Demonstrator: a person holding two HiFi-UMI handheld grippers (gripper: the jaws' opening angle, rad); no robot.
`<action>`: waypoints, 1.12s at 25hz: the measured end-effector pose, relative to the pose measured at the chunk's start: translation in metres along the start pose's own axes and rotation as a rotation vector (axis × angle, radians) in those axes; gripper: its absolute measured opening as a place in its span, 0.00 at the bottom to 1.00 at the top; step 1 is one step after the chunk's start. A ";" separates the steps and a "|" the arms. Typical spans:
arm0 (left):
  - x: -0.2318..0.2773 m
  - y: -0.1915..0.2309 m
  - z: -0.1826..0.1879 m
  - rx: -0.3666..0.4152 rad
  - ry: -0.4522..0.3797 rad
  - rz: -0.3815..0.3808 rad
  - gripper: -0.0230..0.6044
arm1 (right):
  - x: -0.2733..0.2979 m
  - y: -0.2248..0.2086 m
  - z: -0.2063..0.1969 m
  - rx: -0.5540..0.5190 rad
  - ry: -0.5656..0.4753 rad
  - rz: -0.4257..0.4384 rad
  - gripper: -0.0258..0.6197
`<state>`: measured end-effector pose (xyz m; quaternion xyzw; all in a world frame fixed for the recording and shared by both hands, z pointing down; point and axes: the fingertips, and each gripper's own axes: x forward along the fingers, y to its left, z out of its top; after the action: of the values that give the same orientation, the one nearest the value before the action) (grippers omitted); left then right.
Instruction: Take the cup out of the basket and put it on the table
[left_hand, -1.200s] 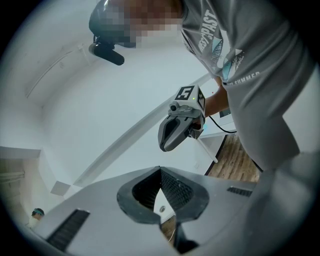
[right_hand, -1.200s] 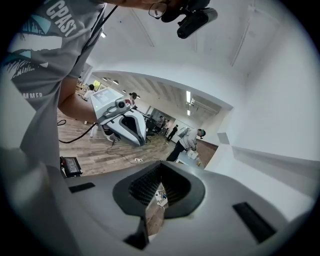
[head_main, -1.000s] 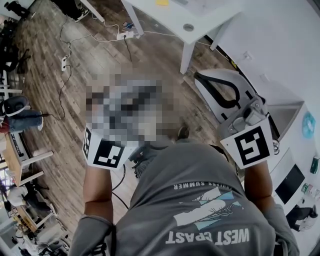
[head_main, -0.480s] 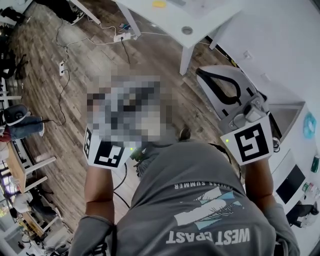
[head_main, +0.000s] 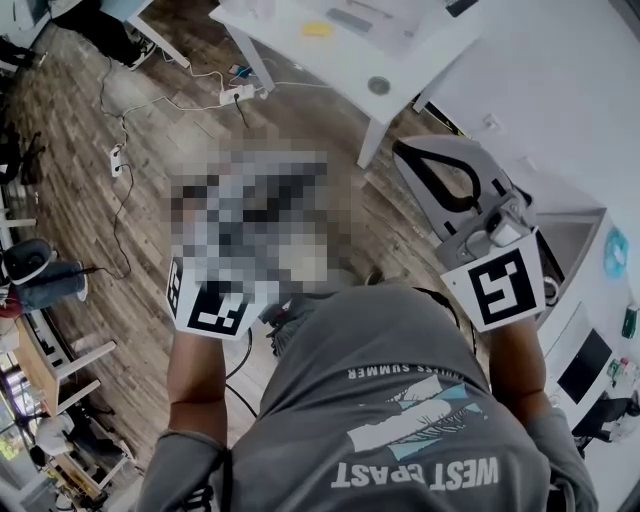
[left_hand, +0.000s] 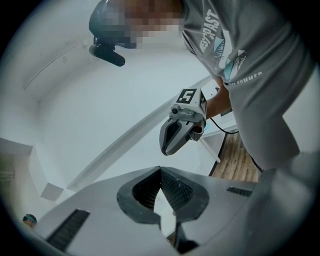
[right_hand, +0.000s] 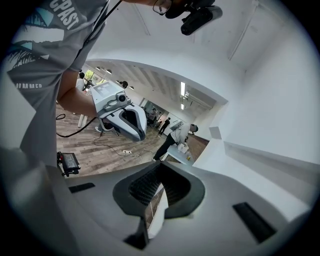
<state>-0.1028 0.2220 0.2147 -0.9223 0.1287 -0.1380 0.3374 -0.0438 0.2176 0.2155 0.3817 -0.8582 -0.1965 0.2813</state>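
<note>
Left tongs (head_main: 205, 305) front blurred over, head view; white table (head_main: 410, 55) cut at top.

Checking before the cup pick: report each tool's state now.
Left tool: closed, holding nothing.
Right tool: closed, holding nothing.

Read upside down on the grey T-shirt (head_main: 400, 340): "WEST COAST" in large white capitals, "SUMMER" in a smaller line above. Seen there again, cropped, from both gripper cameras.
</note>
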 end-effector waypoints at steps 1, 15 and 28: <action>0.000 0.003 -0.003 -0.001 -0.008 -0.002 0.05 | 0.003 -0.001 0.000 -0.003 0.007 -0.003 0.06; 0.038 0.033 -0.039 -0.028 -0.011 -0.004 0.05 | 0.037 -0.045 -0.024 -0.004 0.027 0.009 0.06; 0.125 0.068 -0.039 -0.026 0.066 0.054 0.05 | 0.044 -0.125 -0.069 -0.013 -0.056 0.075 0.06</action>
<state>-0.0103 0.1071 0.2197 -0.9178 0.1663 -0.1575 0.3243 0.0437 0.0965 0.2139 0.3420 -0.8782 -0.2021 0.2665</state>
